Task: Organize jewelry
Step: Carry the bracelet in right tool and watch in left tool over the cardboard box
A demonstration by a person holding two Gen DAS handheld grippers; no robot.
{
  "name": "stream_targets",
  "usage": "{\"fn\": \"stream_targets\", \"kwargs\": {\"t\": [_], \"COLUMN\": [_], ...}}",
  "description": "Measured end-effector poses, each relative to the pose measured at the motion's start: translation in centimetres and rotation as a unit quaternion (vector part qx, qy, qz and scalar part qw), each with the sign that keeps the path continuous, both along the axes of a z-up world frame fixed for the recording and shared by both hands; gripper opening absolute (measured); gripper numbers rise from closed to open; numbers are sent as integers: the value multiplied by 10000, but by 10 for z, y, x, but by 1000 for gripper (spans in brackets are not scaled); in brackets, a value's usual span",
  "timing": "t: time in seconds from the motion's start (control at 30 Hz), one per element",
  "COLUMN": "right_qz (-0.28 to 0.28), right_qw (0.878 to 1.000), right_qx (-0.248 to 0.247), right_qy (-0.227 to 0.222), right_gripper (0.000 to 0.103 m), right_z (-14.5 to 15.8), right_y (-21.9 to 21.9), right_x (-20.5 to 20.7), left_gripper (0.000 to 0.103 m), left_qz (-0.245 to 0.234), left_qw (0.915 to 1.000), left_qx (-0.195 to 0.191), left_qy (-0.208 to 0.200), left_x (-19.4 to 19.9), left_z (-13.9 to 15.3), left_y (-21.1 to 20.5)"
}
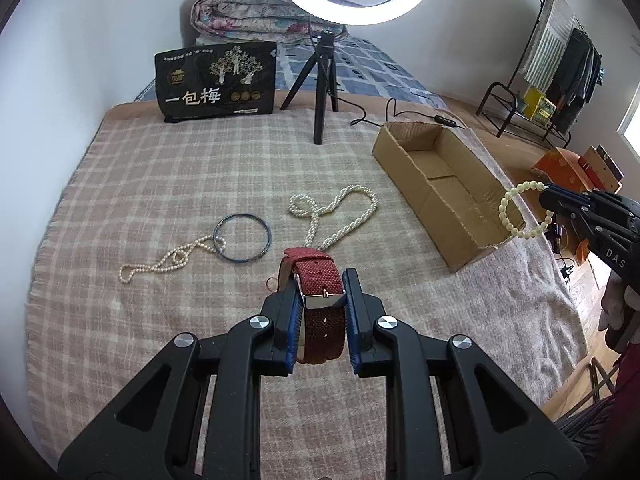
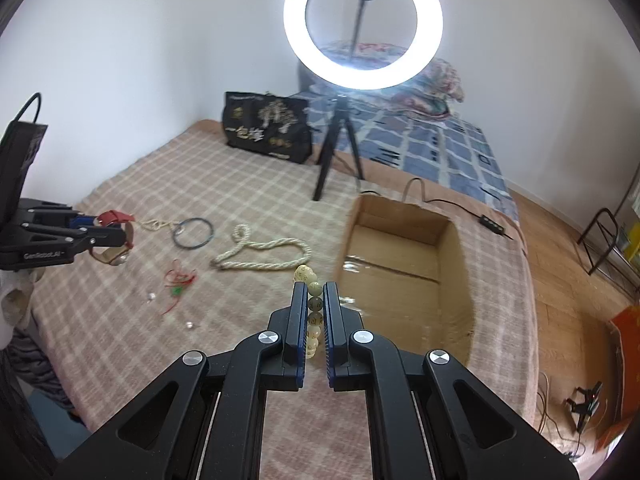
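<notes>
My left gripper [image 1: 320,276] is shut on a red woven watch strap [image 1: 320,280] with a silver buckle, held above the plaid blanket; it shows at the left in the right wrist view [image 2: 120,228]. My right gripper [image 2: 315,286] is shut on a pale bead bracelet [image 2: 310,280], just left of the open cardboard box [image 2: 400,240]. In the left wrist view the bracelet [image 1: 520,212] hangs over the box's near corner [image 1: 472,232]. On the blanket lie a twisted pearl necklace [image 1: 340,208], a dark bangle [image 1: 242,238] and a thin pearl strand [image 1: 168,260].
A ring light on a black tripod [image 1: 320,80] and a black printed bag [image 1: 216,80] stand at the back of the bed. A red string and small loose beads [image 2: 176,284] lie on the blanket. A clothes rack [image 1: 560,72] stands right of the bed.
</notes>
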State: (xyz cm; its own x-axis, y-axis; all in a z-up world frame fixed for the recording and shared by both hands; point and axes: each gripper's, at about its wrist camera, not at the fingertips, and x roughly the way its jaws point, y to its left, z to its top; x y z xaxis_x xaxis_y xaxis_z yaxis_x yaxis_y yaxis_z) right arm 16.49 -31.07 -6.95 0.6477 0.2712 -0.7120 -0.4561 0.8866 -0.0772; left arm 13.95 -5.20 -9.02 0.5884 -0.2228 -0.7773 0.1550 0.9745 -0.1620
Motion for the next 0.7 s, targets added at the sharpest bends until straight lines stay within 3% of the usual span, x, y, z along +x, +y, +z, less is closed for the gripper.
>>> {"fn": "stream_targets", "kwargs": {"t": [0.23, 0.7], "right_qz": [-402, -1047], "right_qw": [9992, 9938], "right_qx": [37, 324], "right_qy": [-13, 202], "right_gripper": [6, 6], "right_z": [1, -12], "right_y": [-34, -85], "right_x": [17, 60], "left_gripper": [18, 18], "left_qz": [-281, -954], "left_qw": [9993, 9938], "left_qx": [56, -485], "left_qy": [-252, -295], "left_x": [26, 59], "left_z": [15, 20], "left_y": [-37, -133]}}
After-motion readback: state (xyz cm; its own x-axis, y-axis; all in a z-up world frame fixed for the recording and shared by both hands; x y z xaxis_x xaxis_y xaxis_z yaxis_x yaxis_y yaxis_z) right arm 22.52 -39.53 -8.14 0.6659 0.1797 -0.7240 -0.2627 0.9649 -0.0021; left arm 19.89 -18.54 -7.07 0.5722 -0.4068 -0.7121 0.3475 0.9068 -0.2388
